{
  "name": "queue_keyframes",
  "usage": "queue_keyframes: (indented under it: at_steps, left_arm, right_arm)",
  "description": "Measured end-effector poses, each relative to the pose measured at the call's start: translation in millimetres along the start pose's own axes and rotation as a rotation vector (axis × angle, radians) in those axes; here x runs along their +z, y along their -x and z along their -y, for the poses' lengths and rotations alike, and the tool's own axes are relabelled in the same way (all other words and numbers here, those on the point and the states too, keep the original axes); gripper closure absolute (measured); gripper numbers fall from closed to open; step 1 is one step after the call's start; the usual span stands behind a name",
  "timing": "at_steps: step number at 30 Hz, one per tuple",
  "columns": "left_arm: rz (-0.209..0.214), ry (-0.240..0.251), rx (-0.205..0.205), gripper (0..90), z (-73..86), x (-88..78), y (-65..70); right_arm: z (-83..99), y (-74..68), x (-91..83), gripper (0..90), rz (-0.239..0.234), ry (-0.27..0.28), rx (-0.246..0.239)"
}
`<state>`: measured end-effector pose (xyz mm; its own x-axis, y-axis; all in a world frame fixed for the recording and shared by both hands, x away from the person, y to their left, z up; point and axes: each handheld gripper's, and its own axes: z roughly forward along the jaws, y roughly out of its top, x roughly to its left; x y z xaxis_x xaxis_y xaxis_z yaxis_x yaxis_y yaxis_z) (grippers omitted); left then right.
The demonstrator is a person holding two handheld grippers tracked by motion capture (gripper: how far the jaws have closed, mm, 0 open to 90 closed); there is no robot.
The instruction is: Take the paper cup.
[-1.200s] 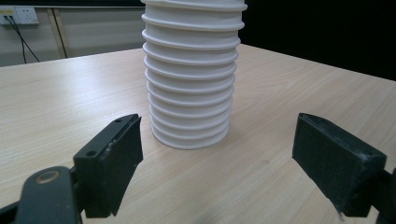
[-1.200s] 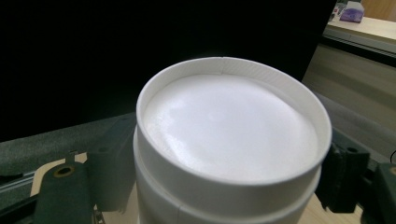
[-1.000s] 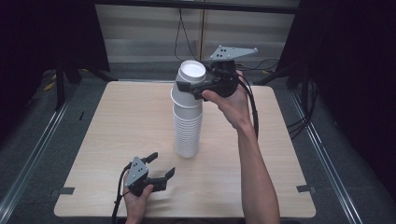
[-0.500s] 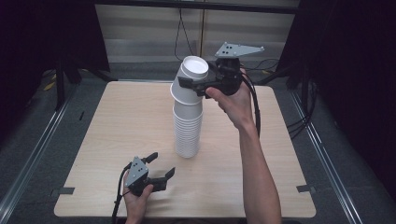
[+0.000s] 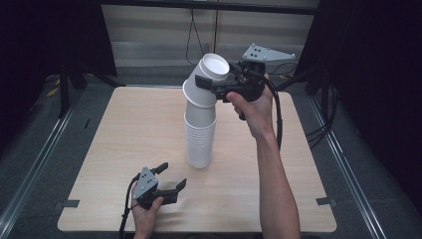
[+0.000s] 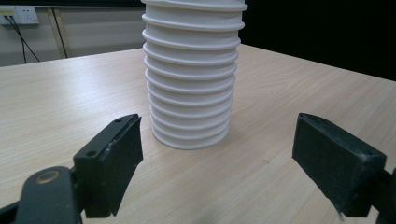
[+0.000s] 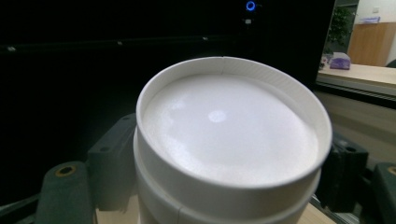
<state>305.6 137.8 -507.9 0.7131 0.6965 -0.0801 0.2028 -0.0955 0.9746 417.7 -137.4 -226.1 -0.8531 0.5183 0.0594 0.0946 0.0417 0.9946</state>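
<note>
A tall stack of upturned white paper cups point(image 5: 200, 134) stands mid-table, and looms just past the left gripper's jaws as stack point(image 6: 191, 79). Its top cups point(image 5: 211, 74) lean up and to the right, away from the column. My right gripper point(image 5: 206, 82) is shut on them from the right, held high in a hand. In the right gripper view the top cup's base point(image 7: 229, 135) sits between the two jaws. My left gripper point(image 5: 173, 174) rests low near the table's front edge, open, with nothing between its pads point(image 6: 114, 163).
The light wooden table point(image 5: 124, 129) has bare surface on both sides of the stack. Black cables trail from both grippers. Metal rails run along the floor left and right, and a dark backdrop stands behind.
My right gripper has risen and swung right, tipping the top cups off the stack's axis. The left gripper has stayed put.
</note>
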Motion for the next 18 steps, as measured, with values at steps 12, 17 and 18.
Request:
queue_keyframes:
  at_steps: [12,17,18]
  left_arm:
    - [0.0,-0.001,0.002,15.8,0.0,0.0,0.1]
    - [0.0,-0.001,0.002,15.8,0.0,0.0,0.1]
    - [0.0,-0.001,0.002,15.8,0.0,0.0,0.1]
  right_arm:
    - [1.0,-2.7,-8.2,21.9,0.004,0.082,0.001]
    - [4.1,-3.4,-13.0,21.8,0.01,0.104,0.007]
    - [5.0,-3.0,-14.1,21.8,0.005,0.112,0.012]
